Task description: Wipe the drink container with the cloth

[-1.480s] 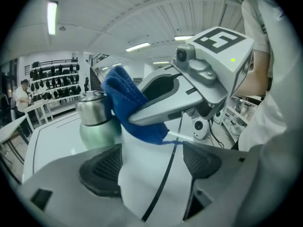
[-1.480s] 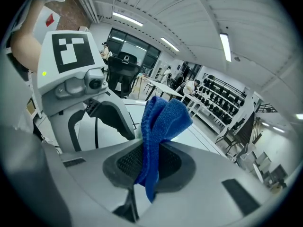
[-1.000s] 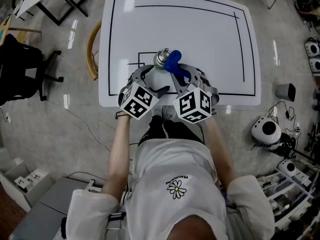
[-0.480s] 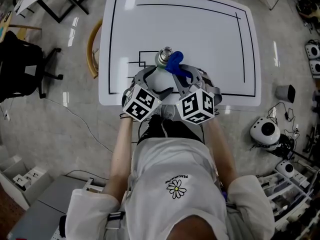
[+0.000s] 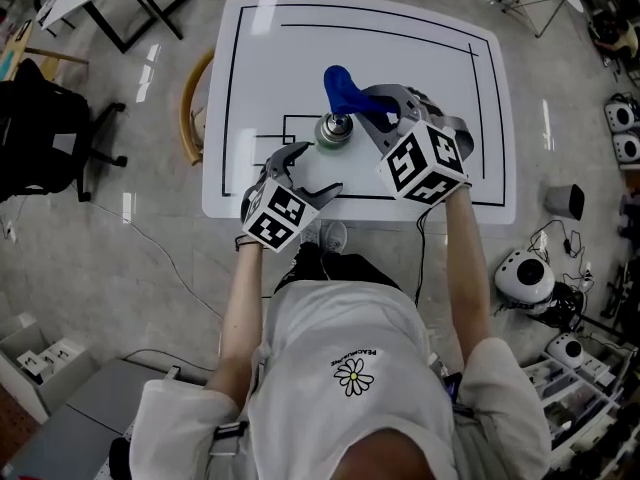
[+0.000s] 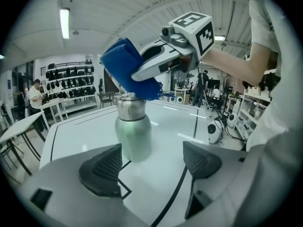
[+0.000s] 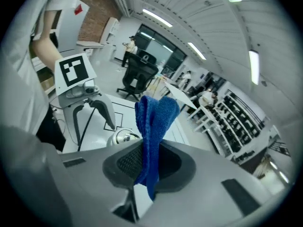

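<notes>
A pale green metal drink container (image 5: pixel 333 131) (image 6: pixel 132 128) with a steel cap stands upright on the white table (image 5: pixel 430 68). My right gripper (image 5: pixel 362 96) (image 7: pixel 147 167) is shut on a folded blue cloth (image 5: pixel 341 86) (image 7: pixel 154 126) (image 6: pixel 128 67), held just above and behind the container's cap. My left gripper (image 5: pixel 308 173) (image 6: pixel 149 162) is open, a little short of the container, with nothing between its jaws. In the right gripper view the container's cap (image 7: pixel 124 136) shows below the cloth.
Black lines are drawn on the table (image 5: pixel 490 78). A wooden chair (image 5: pixel 188 103) stands at the table's left edge, a black office chair (image 5: pixel 40 138) farther left. White round devices (image 5: pixel 527 278) and cables lie on the floor at the right.
My right gripper has lifted with the cloth from the container's side to above its cap. My left gripper has let go of the container and drawn back toward the table's near edge.
</notes>
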`<state>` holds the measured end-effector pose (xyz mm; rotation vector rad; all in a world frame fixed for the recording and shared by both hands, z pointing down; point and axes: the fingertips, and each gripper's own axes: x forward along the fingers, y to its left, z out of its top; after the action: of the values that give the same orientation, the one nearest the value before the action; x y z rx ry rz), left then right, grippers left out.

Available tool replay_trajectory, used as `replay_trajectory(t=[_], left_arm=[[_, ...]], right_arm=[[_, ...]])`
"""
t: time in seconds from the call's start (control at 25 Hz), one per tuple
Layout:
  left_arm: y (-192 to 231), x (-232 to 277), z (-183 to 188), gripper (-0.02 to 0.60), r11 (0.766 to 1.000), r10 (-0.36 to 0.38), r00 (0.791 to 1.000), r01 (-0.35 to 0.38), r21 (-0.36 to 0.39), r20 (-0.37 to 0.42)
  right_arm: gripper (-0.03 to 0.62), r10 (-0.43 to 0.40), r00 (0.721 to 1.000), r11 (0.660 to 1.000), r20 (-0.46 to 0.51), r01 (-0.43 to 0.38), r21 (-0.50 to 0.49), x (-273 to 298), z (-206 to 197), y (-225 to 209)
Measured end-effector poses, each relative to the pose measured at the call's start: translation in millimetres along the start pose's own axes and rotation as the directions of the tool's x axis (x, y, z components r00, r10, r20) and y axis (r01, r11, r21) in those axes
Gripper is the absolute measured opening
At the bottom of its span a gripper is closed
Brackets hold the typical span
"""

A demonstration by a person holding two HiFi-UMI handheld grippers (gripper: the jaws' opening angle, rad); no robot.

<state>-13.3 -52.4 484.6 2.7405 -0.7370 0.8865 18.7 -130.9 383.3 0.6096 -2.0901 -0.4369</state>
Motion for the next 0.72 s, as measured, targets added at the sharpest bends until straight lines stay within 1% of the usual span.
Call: replay_trajectory(t=[0.08, 0.12, 0.2, 0.4, 0.72], left_arm=[[8, -6, 0, 0.390, 1.000, 0.026, 1.000, -0.026, -0.009, 0.009], [11, -9, 0, 0.390, 0.999, 0.037, 0.999, -0.037, -0.015, 0.012], [16, -13, -1, 0.390, 0.998, 0.056, 0.998, -0.056, -0.026, 0.018], [26, -25, -6, 0.390, 0.995, 0.087, 0.996, -0.086, -0.048, 0.025], [30, -33, -7, 0.390, 0.992, 0.114, 0.993, -0.112, -0.055, 0.028]], right_arm=[[0.043, 0.120, 0.993, 0.990, -0.014, -0.121, -0.072, 13, 8, 13], [0.043, 0.166, 0.986, 0.981, -0.028, -0.168, -0.098, 18, 9, 20], [0.043, 0.213, 0.976, 0.967, -0.052, -0.218, -0.131, 23, 9, 28], [0.043, 0.215, 0.974, 0.962, -0.067, -0.223, -0.156, 17, 14, 32], [0.043, 0.168, 0.984, 0.960, -0.059, -0.177, -0.218, -3, 24, 58]])
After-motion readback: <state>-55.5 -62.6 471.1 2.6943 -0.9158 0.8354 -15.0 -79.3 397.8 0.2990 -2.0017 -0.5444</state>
